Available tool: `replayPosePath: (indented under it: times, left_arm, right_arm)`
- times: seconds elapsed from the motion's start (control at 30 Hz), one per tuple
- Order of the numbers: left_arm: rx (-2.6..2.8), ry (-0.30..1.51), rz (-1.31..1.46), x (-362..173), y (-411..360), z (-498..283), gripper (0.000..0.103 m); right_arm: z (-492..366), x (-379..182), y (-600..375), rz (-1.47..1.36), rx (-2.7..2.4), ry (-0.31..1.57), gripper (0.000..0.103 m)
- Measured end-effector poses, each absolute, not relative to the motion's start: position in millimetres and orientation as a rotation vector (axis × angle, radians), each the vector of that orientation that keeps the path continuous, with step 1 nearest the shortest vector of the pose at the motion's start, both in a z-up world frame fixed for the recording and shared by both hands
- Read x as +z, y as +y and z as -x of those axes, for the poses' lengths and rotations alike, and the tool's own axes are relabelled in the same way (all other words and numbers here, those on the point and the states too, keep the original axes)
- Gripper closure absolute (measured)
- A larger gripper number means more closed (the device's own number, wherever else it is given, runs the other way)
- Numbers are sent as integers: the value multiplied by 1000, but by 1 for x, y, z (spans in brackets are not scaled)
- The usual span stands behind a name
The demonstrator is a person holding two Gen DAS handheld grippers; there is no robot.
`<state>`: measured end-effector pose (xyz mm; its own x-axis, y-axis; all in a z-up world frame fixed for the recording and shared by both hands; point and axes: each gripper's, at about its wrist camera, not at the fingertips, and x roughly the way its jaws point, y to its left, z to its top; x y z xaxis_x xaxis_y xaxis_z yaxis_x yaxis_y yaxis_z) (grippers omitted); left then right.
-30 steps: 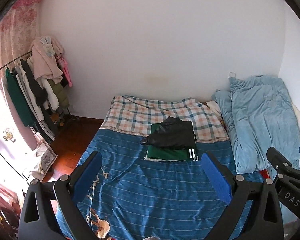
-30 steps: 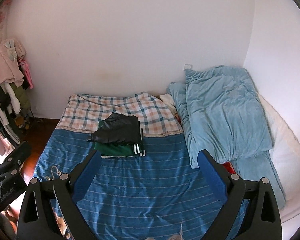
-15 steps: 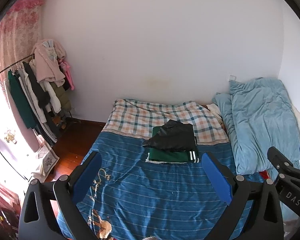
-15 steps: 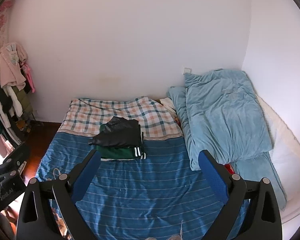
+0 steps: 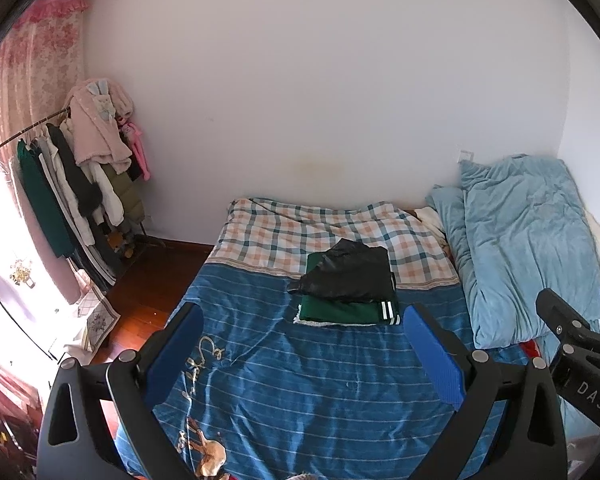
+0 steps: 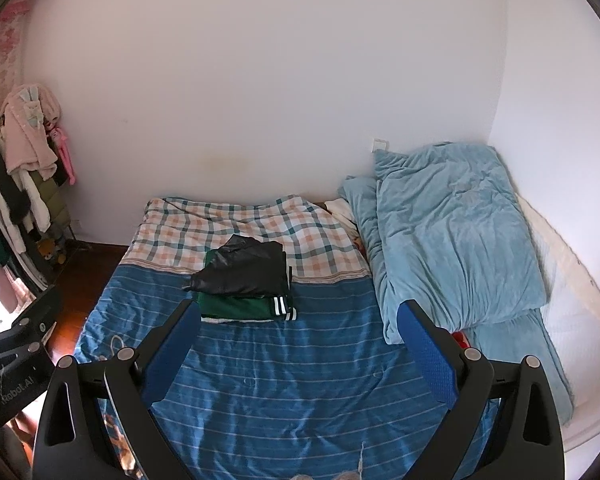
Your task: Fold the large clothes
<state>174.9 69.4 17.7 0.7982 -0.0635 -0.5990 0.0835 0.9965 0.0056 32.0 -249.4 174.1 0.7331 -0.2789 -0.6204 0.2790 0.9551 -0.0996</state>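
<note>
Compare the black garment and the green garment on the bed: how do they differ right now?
The black garment lies on top; the green garment is underneath it. The black one looks shiny and has a corner poking out to the left; the green one looks matte and lies squarer. The green one shows white stripes at one end; the black one is plain. Both are folded and stacked on the bed, clear of both open grippers.

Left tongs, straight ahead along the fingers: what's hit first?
Probably the blue striped bedspread, just short of the folded clothes stack. The left tongs are open, empty and above the bed; depth is unclear.
</note>
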Motion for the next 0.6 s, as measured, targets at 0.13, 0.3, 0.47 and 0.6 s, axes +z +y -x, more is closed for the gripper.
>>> replayPosePath:
  times: [0.13,0.3,0.47,0.6]
  left_arm:
    - [-81,639,-33,19,70,-174,1]
    - [-81,638,-31,20,71,-173,1]
    - [-80,637,-34,20,71,-173,1]
    - [-80,636,-35,20,70,-172,1]
  right_arm:
    - [-33,174,-249,0,-306,684,3]
    - [-34,177,-247,1,-300,680,3]
    - [-34,178,-246,5,-299,679,3]
    - [-34,178,-246,4,-299,677,3]
